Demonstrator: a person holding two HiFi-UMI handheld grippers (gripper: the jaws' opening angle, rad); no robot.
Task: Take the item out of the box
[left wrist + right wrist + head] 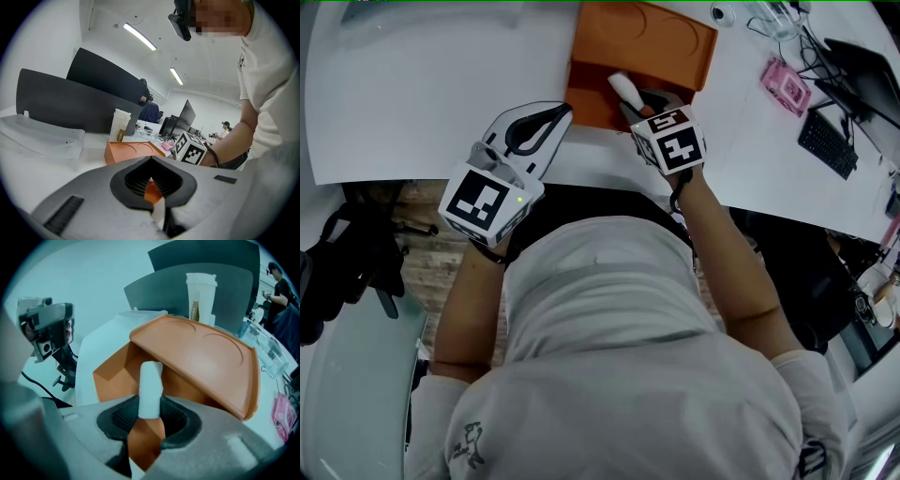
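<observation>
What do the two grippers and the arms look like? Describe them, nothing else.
Both the left gripper and the right gripper are pale grey shells with black ribbed pads, each bearing a white cube with black square markers. A dark strap circles the right wrist. The person wears a white short-sleeved T-shirt.

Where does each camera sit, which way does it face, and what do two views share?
Head view: on the person's head, facing down at the table, orange box, left gripper and right gripper; forearms and shirt show.
Left gripper view: on the left gripper, facing across the table toward the box; its shut jaws and the right arm show.
Right gripper view: on the right gripper, facing down into the box; its jaws grip the white item.
Shared: head and right gripper views both show that item.
</observation>
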